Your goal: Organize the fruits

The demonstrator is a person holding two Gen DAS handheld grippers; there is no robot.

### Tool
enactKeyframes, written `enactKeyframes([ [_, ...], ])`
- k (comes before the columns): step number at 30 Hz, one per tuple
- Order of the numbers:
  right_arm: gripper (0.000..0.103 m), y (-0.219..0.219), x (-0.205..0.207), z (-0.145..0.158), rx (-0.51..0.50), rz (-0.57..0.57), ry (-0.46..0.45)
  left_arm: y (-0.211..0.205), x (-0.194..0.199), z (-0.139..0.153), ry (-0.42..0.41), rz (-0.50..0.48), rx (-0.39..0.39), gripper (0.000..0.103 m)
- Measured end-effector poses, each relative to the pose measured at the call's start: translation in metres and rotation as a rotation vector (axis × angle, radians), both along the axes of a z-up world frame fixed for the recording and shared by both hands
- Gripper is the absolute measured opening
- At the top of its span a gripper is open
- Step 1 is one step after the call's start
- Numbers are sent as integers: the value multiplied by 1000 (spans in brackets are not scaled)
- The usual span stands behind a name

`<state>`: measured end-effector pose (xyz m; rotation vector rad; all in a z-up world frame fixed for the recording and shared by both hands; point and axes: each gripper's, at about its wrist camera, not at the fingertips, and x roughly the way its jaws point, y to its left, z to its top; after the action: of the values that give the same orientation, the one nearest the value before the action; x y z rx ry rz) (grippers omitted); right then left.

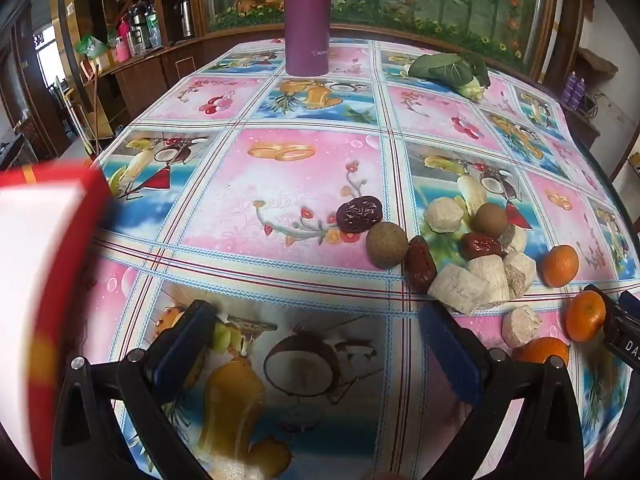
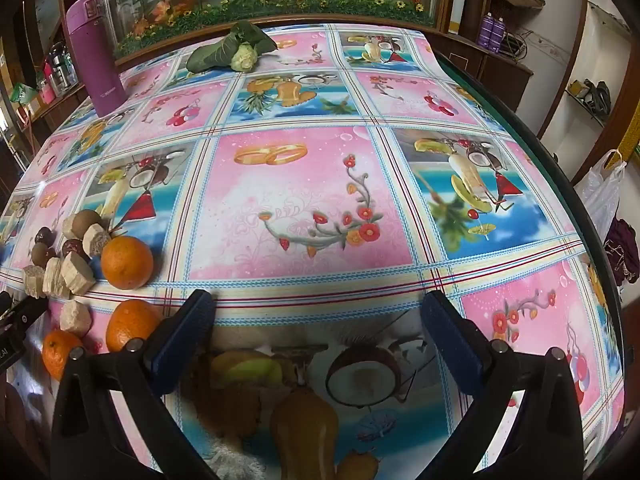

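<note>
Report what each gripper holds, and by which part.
Nothing is held: the left gripper and the right gripper are both open and empty above the tablecloth.

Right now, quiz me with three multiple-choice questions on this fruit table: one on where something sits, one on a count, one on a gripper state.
1. Where does the purple flask stand?
A. far left corner
B. among the fruit
C. near right edge

2. How many oranges show in the right wrist view?
A. one
B. three
C. five

3. How is the right gripper?
A. shut on an orange
B. shut, empty
C. open, empty

Answers: 1 A, it stands upright at the far left, apart from the pile. 2 B, three lie at the left. 3 C, only tablecloth shows between its spread fingers.
</note>
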<state>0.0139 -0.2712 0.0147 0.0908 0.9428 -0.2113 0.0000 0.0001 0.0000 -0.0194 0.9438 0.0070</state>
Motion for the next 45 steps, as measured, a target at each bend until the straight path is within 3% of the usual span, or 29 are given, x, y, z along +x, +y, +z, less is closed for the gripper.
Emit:
enactKeyframes([
  [37, 103, 2, 0, -5, 0, 5, 6, 0, 0, 0, 1, 0, 0, 102],
  [39, 103, 1, -2, -5, 19, 18, 16, 0, 1, 1, 30, -19, 2, 102],
  [42, 103, -4, -16, 12, 16, -11, -91, 5, -8, 6, 82, -33, 14, 102],
  [45, 103, -2, -39, 35, 31, 13, -228, 14, -33, 33, -9, -27, 24, 102],
])
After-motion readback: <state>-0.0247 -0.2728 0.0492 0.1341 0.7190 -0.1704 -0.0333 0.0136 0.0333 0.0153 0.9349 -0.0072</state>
